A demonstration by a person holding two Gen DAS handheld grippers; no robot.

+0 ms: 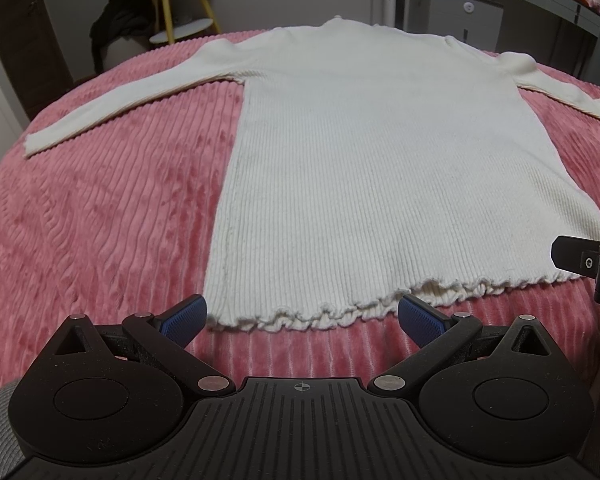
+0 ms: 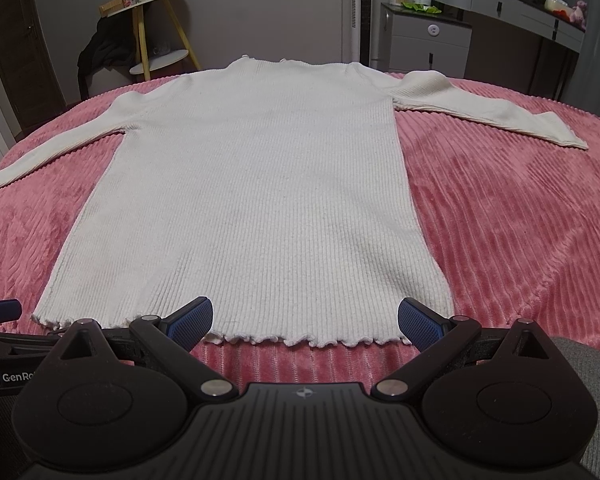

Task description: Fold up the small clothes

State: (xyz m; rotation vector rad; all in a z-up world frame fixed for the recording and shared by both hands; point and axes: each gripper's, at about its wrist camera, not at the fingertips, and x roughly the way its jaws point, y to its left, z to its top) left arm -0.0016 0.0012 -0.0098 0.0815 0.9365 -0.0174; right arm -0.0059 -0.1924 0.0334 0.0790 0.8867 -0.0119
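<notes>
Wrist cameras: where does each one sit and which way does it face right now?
Left wrist: sits at the sweater's near-left hem, looks up its length toward the collar; left gripper open, the right gripper's tip at the right edge.
Right wrist: sits at the near-right hem, same direction; right gripper open, grey cuff visible.
Both share the sweater, pink blanket and yellow-legged stand.

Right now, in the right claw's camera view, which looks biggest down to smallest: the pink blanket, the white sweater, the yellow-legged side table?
1. Pink ribbed blanket
2. White ribbed knit sweater
3. Yellow-legged side table, though it stands farthest away, so its true size is unsure.
</notes>
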